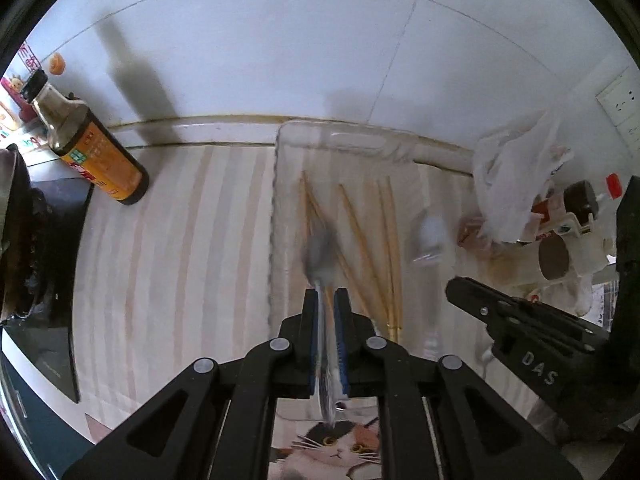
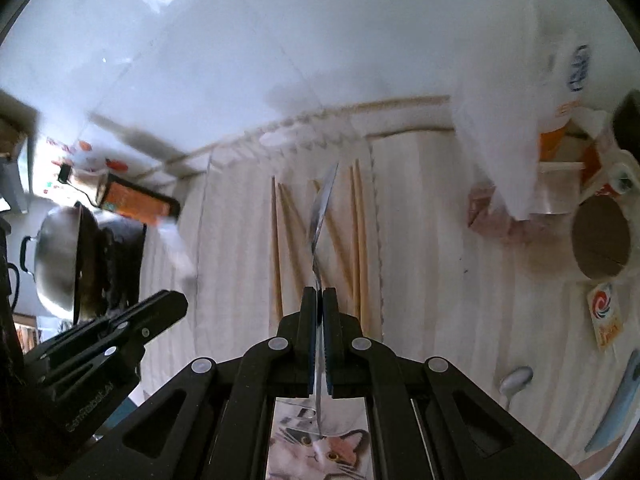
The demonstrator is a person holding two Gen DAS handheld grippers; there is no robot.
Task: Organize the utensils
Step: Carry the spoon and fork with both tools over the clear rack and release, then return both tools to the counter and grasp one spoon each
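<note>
My left gripper (image 1: 326,294) is shut on the handle of a metal spoon (image 1: 320,250), whose bowl hangs blurred over a clear plastic tray (image 1: 280,148). Several wooden chopsticks (image 1: 360,240) lie in that tray. My right gripper (image 2: 319,292) is shut on a second metal spoon (image 2: 322,204), seen edge-on above the same tray (image 2: 208,168) and its chopsticks (image 2: 276,248). Each gripper shows in the other's view: the right one at the right (image 1: 520,320), the left one at the lower left (image 2: 112,332). Another spoon (image 2: 516,380) lies on the counter at the right.
A soy sauce bottle (image 1: 92,148) stands at the left by a stove with a wok (image 2: 60,256). A white plastic bag (image 1: 516,176), paper rolls (image 1: 554,258) and containers crowd the right. The tiled wall (image 1: 280,40) is close behind the tray.
</note>
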